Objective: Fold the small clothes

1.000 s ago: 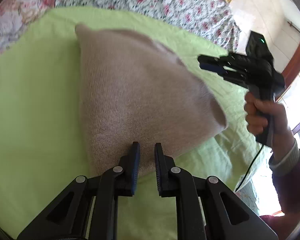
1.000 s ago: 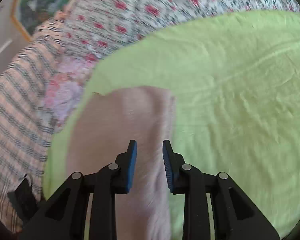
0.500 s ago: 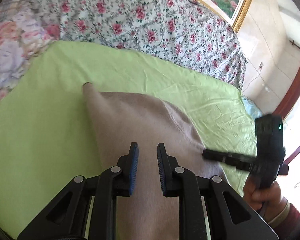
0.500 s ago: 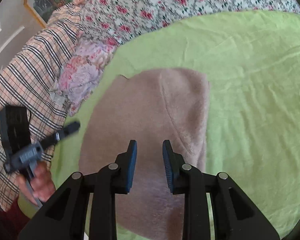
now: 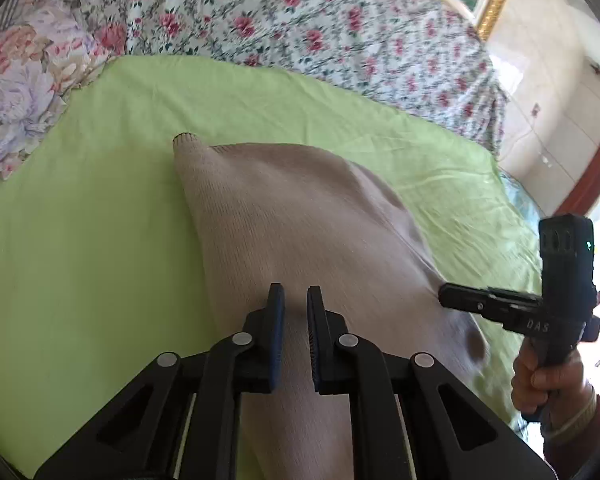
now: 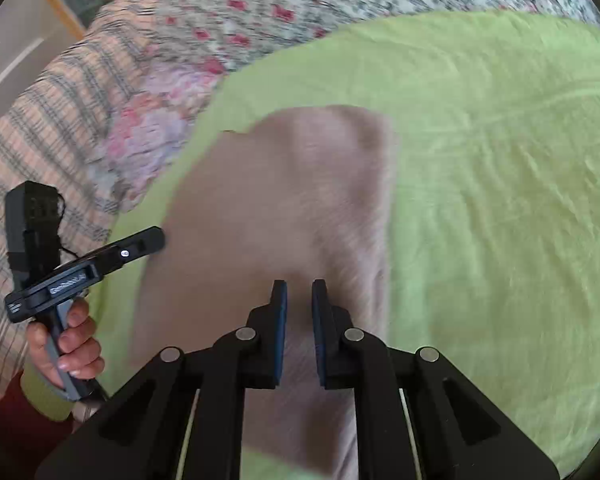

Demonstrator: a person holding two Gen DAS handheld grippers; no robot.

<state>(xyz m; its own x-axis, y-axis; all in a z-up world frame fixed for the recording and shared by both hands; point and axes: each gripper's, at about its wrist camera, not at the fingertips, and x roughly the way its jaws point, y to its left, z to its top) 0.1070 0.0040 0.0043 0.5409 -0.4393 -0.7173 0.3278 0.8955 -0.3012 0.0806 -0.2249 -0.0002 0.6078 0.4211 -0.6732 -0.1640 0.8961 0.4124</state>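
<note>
The bed carries a green sheet, and on it I see the beige knit garment, spread between both tools. My left gripper and right gripper are closing their fingers on its near edges.

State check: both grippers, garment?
Left gripper: shut, tip at the garment's edge.
Right gripper: jaws closing, tip at the opposite edge; grip unclear.
Garment: lying on the green sheet, a gripper at each side.
</note>
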